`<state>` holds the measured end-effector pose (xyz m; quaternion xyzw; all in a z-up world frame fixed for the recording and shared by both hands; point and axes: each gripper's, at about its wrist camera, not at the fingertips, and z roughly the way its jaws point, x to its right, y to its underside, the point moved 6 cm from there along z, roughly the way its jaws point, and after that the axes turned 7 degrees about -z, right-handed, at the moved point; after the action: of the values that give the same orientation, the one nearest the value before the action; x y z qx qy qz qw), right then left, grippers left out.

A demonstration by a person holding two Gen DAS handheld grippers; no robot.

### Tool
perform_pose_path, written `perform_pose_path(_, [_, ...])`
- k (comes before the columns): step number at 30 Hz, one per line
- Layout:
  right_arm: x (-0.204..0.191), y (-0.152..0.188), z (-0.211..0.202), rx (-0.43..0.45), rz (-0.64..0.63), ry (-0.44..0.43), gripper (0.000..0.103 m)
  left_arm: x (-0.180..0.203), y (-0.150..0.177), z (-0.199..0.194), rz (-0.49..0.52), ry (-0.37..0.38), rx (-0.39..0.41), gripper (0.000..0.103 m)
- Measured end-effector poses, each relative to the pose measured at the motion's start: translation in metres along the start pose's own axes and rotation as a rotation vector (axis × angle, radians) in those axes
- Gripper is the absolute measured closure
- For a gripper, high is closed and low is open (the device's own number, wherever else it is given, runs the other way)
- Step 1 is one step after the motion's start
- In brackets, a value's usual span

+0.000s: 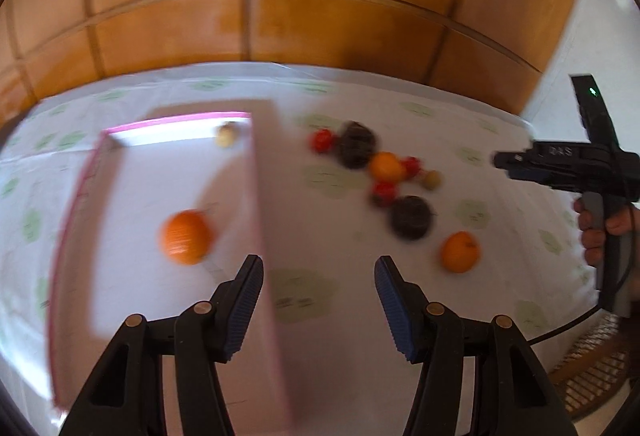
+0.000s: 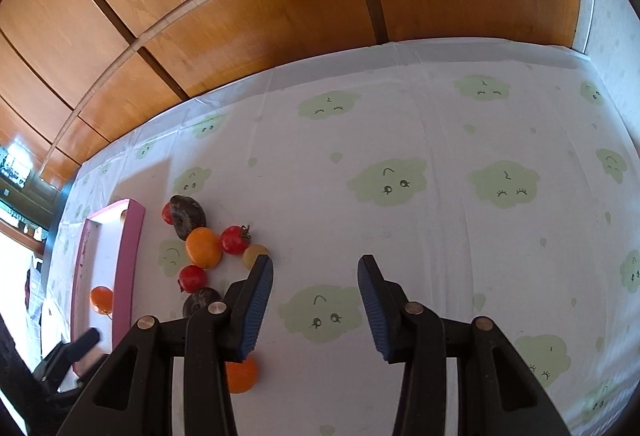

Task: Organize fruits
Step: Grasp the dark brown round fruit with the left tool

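Left gripper [image 1: 319, 302] is hanging over the right wall of the pink tray [image 1: 262, 172], fingers [image 1: 244, 310] spread, nothing between them. Left wrist view is blurred. Inside the tray an orange [image 1: 185, 237] is sitting just left of and beyond the left finger, apart from it; a small yellowish fruit [image 1: 227, 135] is lying in the far right corner.

Right of the tray, loose fruit is clustering on the tabletop [image 1: 320, 220]: red tomatoes [image 1: 322, 140], two dark wrinkled fruits [image 1: 412, 218], another orange [image 1: 385, 167] mid-cluster, and a third orange [image 1: 460, 251] nearest, right of the right finger, not touching.

Right gripper [image 2: 316, 306] is hovering over bare cloud-print tablecloth [image 2: 440, 140], fingers [image 2: 256, 310] spread, holding nothing. The fruit cluster is lying left of and beyond its left finger: tomato [image 2: 234, 239], orange [image 2: 204, 247], dark fruit [image 2: 187, 216]. One orange [image 2: 241, 374] is peeking out beneath the left finger; contact unclear. A hand [image 1: 600, 232] is gripping the right tool's handle at the far right of the left wrist view.
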<state>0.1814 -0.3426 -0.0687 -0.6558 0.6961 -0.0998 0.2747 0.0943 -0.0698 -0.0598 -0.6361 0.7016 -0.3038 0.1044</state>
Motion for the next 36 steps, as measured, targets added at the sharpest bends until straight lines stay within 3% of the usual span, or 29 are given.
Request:
perform_pose_path(7, [-0.007, -0.003, -0.001, 0.006, -0.030, -0.001, 0.058, 0.045, -0.012, 0.043, 0.016, 0.096, -0.109, 0.046])
perform_pose_path(17, [0.001, -0.007, -0.003, 0.013, 0.044, -0.059, 0.058, 0.075, -0.015, 0.093, 0.032, 0.091, -0.194, 0.056])
perform_pose_path(27, [0.004, -0.006, -0.001, 0.006, 0.021, -0.015, 0.058, 0.073, -0.015, 0.104, 0.031, 0.085, -0.171, 0.059])
perform_pose_path(33, [0.004, -0.005, 0.000, 0.001, 0.012, -0.003, 0.058, 0.059, 0.004, 0.070, 0.101, 0.088, -0.103, 0.059])
perform_pose_path(36, [0.002, -0.003, 0.002, -0.007, -0.004, 0.007, 0.058, 0.048, 0.021, 0.056, 0.134, 0.048, -0.084, 0.059])
